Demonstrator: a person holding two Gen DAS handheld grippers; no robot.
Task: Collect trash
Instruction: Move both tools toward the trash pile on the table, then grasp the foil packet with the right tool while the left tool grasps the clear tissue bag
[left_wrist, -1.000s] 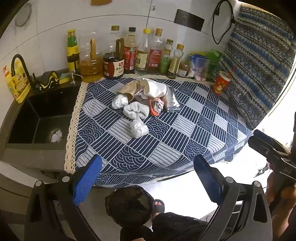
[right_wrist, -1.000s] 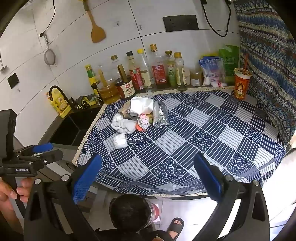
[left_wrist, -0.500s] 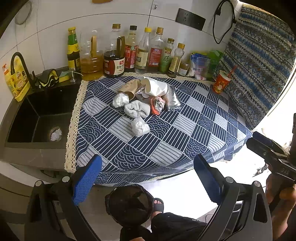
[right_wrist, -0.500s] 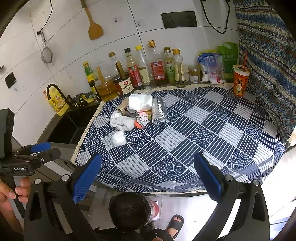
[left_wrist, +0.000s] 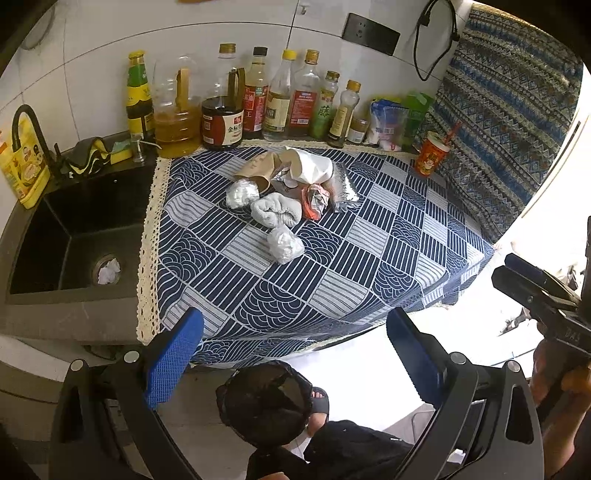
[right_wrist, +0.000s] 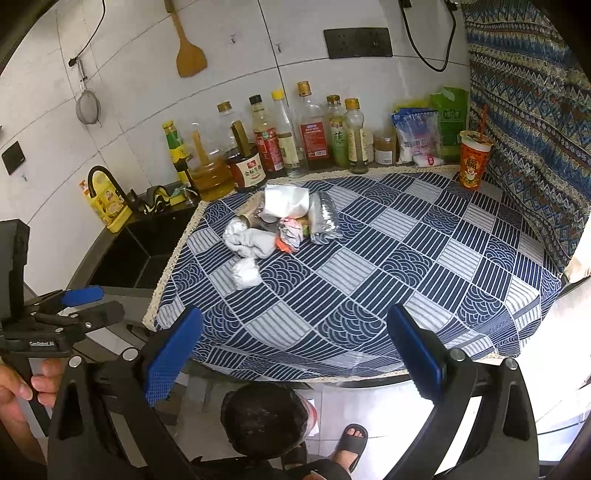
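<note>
Lying far ahead on the worktop (left_wrist: 369, 258), the trash pile (left_wrist: 288, 192) is seen left of middle. Nothing is held by the left gripper (left_wrist: 295, 354) or right gripper (right_wrist: 295, 350); both jaws are wide open. The left one seems nearer.

Right tool (right_wrist: 295, 347) agape, trash pile (right_wrist: 280, 221) on tablecloth (right_wrist: 406, 258)

Patterned cloth (right_wrist: 369, 258) covers the counter; crumpled paper wads (left_wrist: 284, 243) look matt, the foil wrapper (right_wrist: 325, 218) shiny, the glass bottles (right_wrist: 310, 133) glossy, the sink (left_wrist: 74, 236) matt.
</note>
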